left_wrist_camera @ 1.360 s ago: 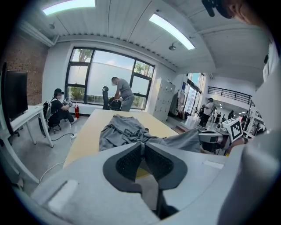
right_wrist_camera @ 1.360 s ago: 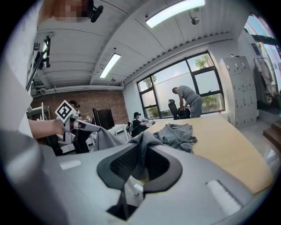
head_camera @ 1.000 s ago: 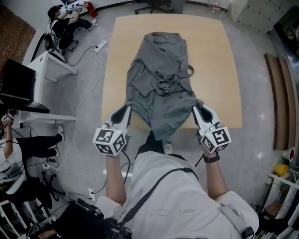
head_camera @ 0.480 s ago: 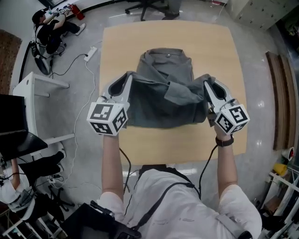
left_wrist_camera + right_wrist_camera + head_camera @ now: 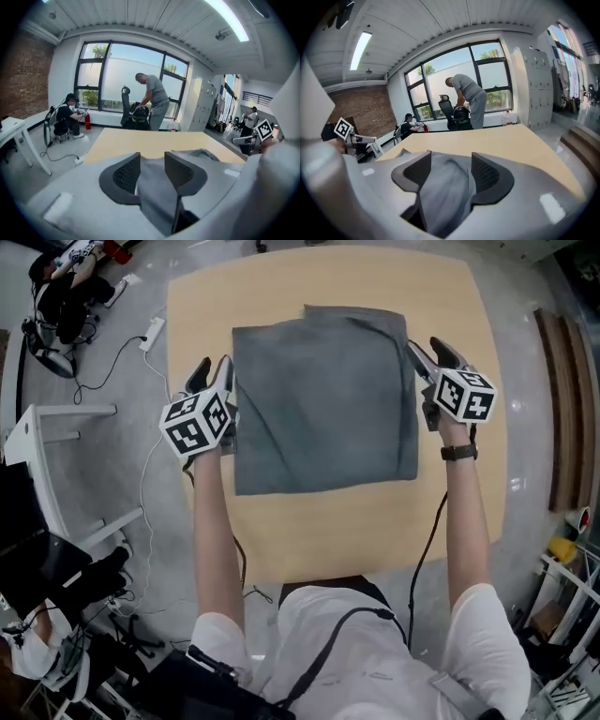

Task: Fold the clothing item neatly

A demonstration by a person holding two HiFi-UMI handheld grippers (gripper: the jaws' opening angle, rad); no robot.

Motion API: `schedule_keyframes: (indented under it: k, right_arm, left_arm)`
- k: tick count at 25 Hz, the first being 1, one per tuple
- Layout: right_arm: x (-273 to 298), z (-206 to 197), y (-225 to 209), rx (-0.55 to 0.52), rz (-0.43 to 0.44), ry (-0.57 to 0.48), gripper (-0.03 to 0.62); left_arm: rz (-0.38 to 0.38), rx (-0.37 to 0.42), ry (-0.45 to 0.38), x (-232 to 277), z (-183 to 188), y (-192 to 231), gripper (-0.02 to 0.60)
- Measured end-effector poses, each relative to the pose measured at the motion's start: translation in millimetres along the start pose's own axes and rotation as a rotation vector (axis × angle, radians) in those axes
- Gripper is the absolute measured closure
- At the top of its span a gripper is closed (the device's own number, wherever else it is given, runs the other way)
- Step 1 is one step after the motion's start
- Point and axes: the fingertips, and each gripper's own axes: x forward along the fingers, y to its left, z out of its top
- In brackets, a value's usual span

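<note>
A standing person (image 5: 152, 101) bends over an office chair (image 5: 125, 110) before the tall window (image 5: 112, 65), while a seated person (image 5: 64, 123) sits beside a red fire extinguisher (image 5: 87, 121). A power strip (image 5: 150, 330) lies on the floor near the wooden table (image 5: 328, 531), with a white desk (image 5: 33, 451) beyond it.

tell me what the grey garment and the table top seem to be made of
Grey garment: looks like woven cloth, perhaps cotton or a blend. It is matte, with soft creases, and lies limp and flat.
Table top: a pale wood-look surface, likely laminate or veneer. It is smooth and even in tone, and no grain can be made out.
</note>
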Motion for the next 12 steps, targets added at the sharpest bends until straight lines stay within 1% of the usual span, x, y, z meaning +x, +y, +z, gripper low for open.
schedule_keyframes:
  k: [2,4,7,9,10,12]
  right_arm:
    - [-18,-39,-4,0.049,-0.011,0.029,0.324]
    - [-43,-91,0,0.093,-0.020,0.083,0.321]
    - [-96,-174,8,0.162,-0.056,0.184,0.316]
    - [-127,-220,17,0.204,-0.083,0.242,0.306]
    - [-137,-240,25,0.224,-0.090,0.262,0.307]
    - [-145,-266,43,0.266,-0.082,0.261,0.307]
  left_arm:
    - [0.015,-0.041,0.079,-23,-57,15,0.411]
    - [0.038,-0.076,0.180,-55,-121,26,0.411]
    - [0.051,-0.095,0.334,-110,-208,21,0.411]
    - [0.040,-0.095,0.419,-138,-251,11,0.411]
    - [0.028,-0.106,0.448,-148,-268,8,0.411]
    - [0.012,-0.155,0.463,-157,-288,3,0.412]
